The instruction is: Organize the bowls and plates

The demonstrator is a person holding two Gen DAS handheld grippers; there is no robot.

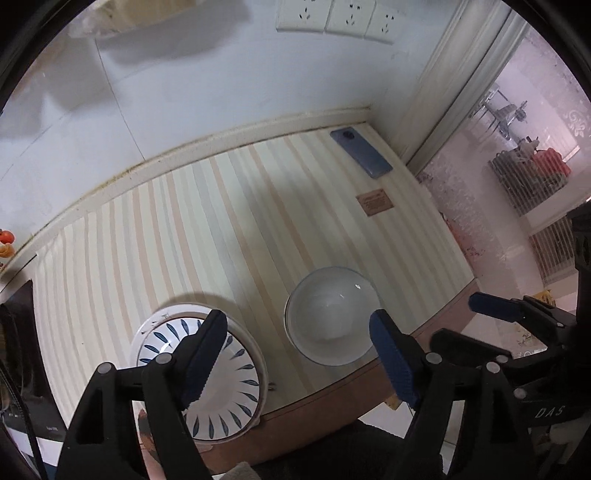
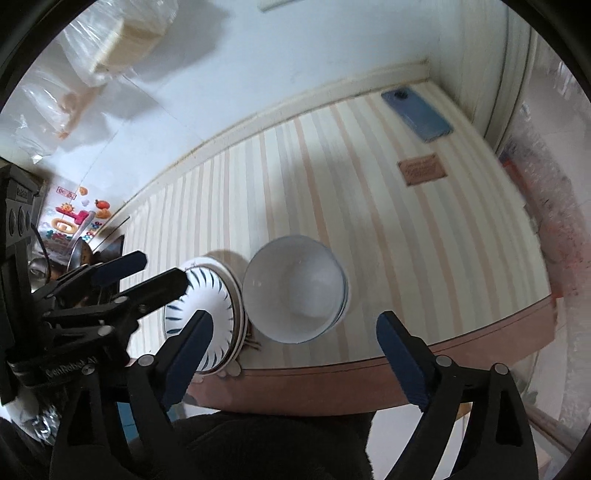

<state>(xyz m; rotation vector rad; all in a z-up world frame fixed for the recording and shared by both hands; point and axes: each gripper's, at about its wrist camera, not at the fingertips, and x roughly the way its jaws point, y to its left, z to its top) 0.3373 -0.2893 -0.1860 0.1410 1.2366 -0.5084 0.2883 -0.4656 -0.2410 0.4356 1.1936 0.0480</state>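
A plate with blue leaf marks (image 1: pixel 221 384) rests on a stack of white plates near the table's front edge; it also shows in the right wrist view (image 2: pixel 212 314). A plain white bowl (image 1: pixel 330 317) stands just right of it, nested in another bowl in the right wrist view (image 2: pixel 295 290). My left gripper (image 1: pixel 295 350) is open and empty above both, one finger over the plate. My right gripper (image 2: pixel 293 350) is open and empty in front of the bowl. The right gripper also shows in the left wrist view (image 1: pixel 509 314), and the left gripper in the right wrist view (image 2: pixel 147 273).
The striped tablecloth (image 1: pixel 207 229) covers the table up to the wall. A blue phone (image 1: pixel 360 151) lies at the far right corner, a brown label (image 1: pixel 375 203) near it. Wall sockets (image 1: pixel 336 16) are above. Kitchen utensils (image 2: pixel 74 254) stand at the left.
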